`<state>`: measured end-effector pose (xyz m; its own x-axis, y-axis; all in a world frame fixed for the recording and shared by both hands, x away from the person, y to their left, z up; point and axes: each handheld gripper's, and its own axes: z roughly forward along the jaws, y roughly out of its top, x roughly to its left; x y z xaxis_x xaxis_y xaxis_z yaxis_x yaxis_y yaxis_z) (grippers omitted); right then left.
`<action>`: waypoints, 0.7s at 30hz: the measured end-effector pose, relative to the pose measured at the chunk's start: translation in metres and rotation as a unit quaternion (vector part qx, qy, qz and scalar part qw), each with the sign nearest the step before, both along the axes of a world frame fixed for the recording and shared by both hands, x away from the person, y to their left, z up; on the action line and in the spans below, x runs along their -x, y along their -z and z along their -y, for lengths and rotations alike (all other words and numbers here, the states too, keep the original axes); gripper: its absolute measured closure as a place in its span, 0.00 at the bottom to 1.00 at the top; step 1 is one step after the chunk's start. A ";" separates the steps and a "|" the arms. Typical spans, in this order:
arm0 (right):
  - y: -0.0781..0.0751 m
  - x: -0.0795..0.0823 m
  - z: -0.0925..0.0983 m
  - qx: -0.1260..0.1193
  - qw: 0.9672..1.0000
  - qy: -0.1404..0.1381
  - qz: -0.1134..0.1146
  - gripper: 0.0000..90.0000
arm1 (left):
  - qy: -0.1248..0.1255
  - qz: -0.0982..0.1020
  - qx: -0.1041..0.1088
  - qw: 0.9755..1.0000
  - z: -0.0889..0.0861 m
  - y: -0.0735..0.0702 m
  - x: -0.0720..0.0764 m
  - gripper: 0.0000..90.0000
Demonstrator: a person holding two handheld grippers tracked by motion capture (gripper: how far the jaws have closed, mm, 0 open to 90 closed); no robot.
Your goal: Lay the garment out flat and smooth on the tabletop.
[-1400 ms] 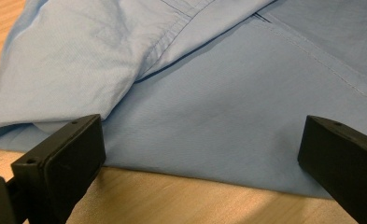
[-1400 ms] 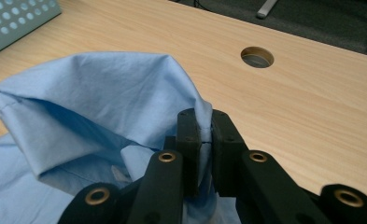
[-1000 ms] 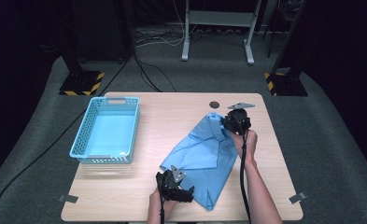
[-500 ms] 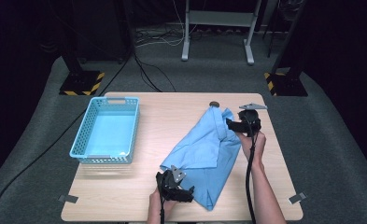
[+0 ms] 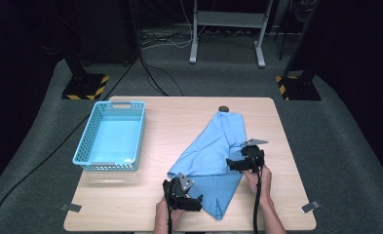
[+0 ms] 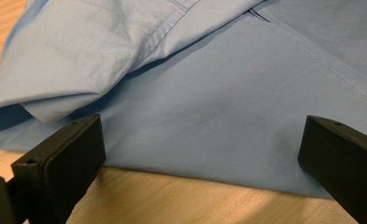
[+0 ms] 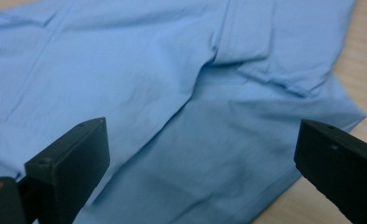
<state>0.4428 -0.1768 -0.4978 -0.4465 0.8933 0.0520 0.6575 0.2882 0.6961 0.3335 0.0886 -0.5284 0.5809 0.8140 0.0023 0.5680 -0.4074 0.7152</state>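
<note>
The light blue shirt [image 5: 213, 156] lies folded on the right half of the wooden table [image 5: 179, 117]; its upper layer hides what lies beneath. The left gripper [image 5: 191, 201] stands wide at the near hem, gripping nothing. The right gripper [image 5: 230, 165], jaws just opened wide, hangs over the smooth, creased cloth. Bare tabletop separates the shirt from the perforated blue plastic basket [image 5: 84, 141].

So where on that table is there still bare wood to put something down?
Bare wood runs between the blue basket and the blue shirt, along the table front edge below the basket, and in a strip right of the shirt. It is crowded at the near middle, where the left gripper and right gripper sit open over the cloth.
</note>
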 end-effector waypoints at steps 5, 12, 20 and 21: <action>0.012 0.015 -0.008 0.022 1.000 -0.016 -0.002 0.00 | 0.002 0.000 0.000 1.000 0.000 0.000 0.000 0.00; 0.025 0.023 -0.008 0.032 0.999 -0.020 -0.003 0.00 | 0.002 0.001 0.000 1.000 0.000 0.000 0.000 0.01; 0.027 0.034 -0.001 0.025 1.000 -0.009 0.006 0.00 | 0.007 0.001 -0.001 1.000 0.002 0.000 0.003 0.01; 0.027 0.035 -0.001 0.026 1.000 -0.009 0.007 0.00 | 0.009 0.001 -0.001 1.000 0.003 0.000 0.003 0.01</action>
<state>0.4080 -0.1761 -0.5246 -0.4625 0.8866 -0.0004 0.6420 0.3352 0.6896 0.3302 0.0860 -0.5285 0.5953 0.8035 0.0052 0.5591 -0.4189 0.7155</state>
